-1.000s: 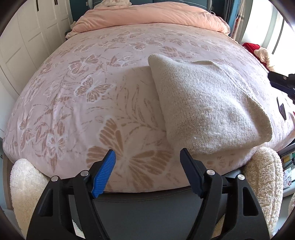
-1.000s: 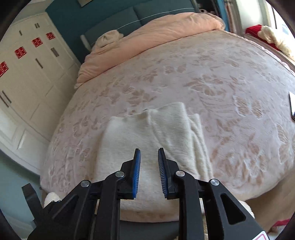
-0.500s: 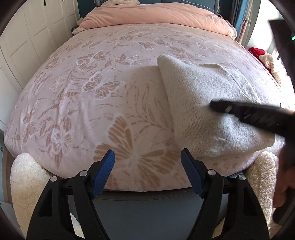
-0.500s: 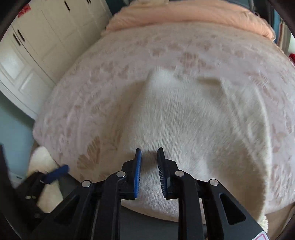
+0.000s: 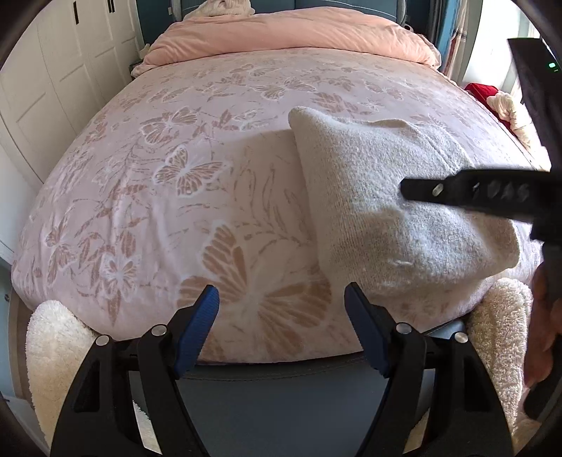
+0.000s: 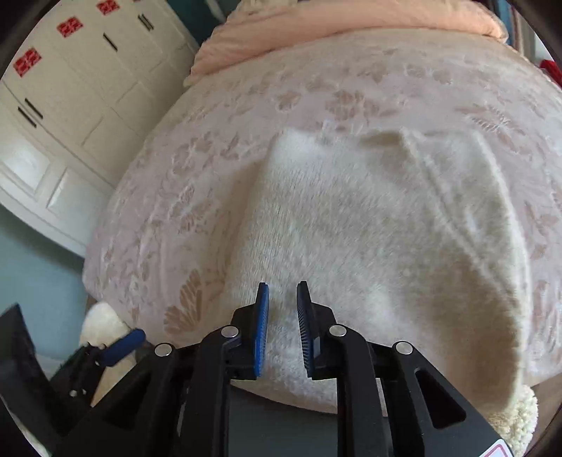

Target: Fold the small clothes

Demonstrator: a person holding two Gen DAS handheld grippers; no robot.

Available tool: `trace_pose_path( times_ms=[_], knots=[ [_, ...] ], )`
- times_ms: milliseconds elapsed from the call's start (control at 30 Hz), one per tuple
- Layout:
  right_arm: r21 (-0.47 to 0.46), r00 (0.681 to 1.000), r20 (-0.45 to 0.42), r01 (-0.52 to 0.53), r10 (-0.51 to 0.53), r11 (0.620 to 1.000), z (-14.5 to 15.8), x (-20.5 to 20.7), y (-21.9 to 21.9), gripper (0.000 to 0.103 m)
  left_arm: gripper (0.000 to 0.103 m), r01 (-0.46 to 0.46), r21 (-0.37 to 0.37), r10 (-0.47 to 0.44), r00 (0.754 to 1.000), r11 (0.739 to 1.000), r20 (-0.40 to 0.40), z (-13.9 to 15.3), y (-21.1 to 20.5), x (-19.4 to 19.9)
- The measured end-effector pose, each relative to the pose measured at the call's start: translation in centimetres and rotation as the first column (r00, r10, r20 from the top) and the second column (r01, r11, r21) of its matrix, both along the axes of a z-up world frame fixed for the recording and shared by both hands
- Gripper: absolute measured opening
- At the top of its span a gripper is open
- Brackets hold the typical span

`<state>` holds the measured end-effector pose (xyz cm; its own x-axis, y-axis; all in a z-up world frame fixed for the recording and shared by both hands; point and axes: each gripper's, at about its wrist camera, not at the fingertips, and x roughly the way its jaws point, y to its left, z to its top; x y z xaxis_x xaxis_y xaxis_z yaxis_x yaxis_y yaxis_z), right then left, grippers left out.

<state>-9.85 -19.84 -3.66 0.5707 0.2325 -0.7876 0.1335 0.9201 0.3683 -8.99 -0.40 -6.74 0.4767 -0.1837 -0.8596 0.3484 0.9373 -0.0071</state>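
A folded cream knit garment (image 5: pixel 351 175) lies on the pink butterfly-print bed cover (image 5: pixel 168 182), near the foot edge and to the right. My left gripper (image 5: pixel 281 291) hangs open over the bare cover just left of the garment's near corner, with nothing between its pads. My right gripper (image 6: pixel 282 286) hovers over the garment (image 6: pixel 368 218) close to its near edge. Its jaws are opening from a narrow gap; the knit lies below them and nothing is pinched. One of its black fingers (image 5: pixel 456 191) reaches in from the right across the garment.
A peach duvet (image 5: pixel 291 31) is bunched at the head of the bed. White wardrobe doors (image 5: pixel 52 88) run along the left side. Fluffy white fabric (image 5: pixel 52 337) sits below the foot edge. Red and cream items (image 5: pixel 491 95) lie beyond the right side.
The right gripper swung in from the right edge until it stood over the garment's near part, and its jaws now stand slightly wider. The left gripper and garment stayed put.
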Motion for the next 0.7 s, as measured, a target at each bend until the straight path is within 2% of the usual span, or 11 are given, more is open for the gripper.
trace_pose_path(
  times_ms=[33,100,200,300,333,367,400,500,600,667,700],
  knots=[
    [-0.023,0.999,0.016,0.042,-0.042,0.999,0.6,-0.4,-1.4,0.038,0.072,-0.001,-0.009,0.001,1.000,1.000,0.003,0.2,0.0,0.2],
    [-0.087,0.991,0.017,0.132,-0.131,0.987,0.8,-1.1,-4.7,0.047,0.073,-0.004,-0.023,0.004,1.000,1.000,0.013,0.7,-0.4,0.8],
    [-0.081,0.969,-0.044,0.238,-0.242,0.968,-1.0,-1.1,-9.4,0.049,0.075,-0.004,-0.083,0.004,1.000,0.997,0.003,1.7,-1.7,2.6],
    [-0.071,0.962,-0.127,0.235,-0.243,0.969,-3.6,0.4,-11.3,0.052,0.078,-0.006,-0.164,0.001,1.000,0.986,-0.027,2.3,-3.5,4.5],
    [-0.057,0.963,-0.154,0.216,-0.222,0.975,-4.6,1.0,-11.2,0.051,0.078,-0.005,-0.170,-0.001,0.999,0.985,-0.035,2.3,-4.2,5.0],
    [-0.014,0.967,-0.166,0.192,-0.192,0.981,-5.2,1.4,-11.0,0.043,0.078,-0.004,-0.171,-0.003,0.999,0.985,-0.040,2.3,-4.9,5.4],
    [0.029,0.973,-0.147,0.184,-0.178,0.983,-4.9,1.4,-11.1,0.007,0.078,0.001,-0.172,-0.009,0.999,0.985,-0.045,2.3,-5.5,5.8],
    [0.035,0.968,-0.052,0.248,-0.246,0.968,-3.1,-0.4,-12.1,0.009,0.079,0.015,-0.168,-0.022,0.999,0.986,-0.045,2.1,-6.8,6.3],
    [0.056,0.956,-0.169,0.251,-0.239,0.966,-7.3,-0.4,-12.9,0.010,0.083,0.020,-0.143,-0.028,0.998,0.990,-0.053,0.9,-7.4,6.5],
    [0.046,0.963,-0.140,0.240,-0.231,0.970,-7.2,-0.7,-12.8,0.010,0.083,0.014,-0.139,-0.028,0.994,0.990,-0.103,-0.7,-7.5,7.0],
    [0.054,0.962,-0.124,0.252,-0.244,0.966,-6.5,-0.9,-13.0,0.016,0.083,0.007,-0.140,-0.025,0.991,0.990,-0.130,-1.5,-7.5,7.2]
  ],
)
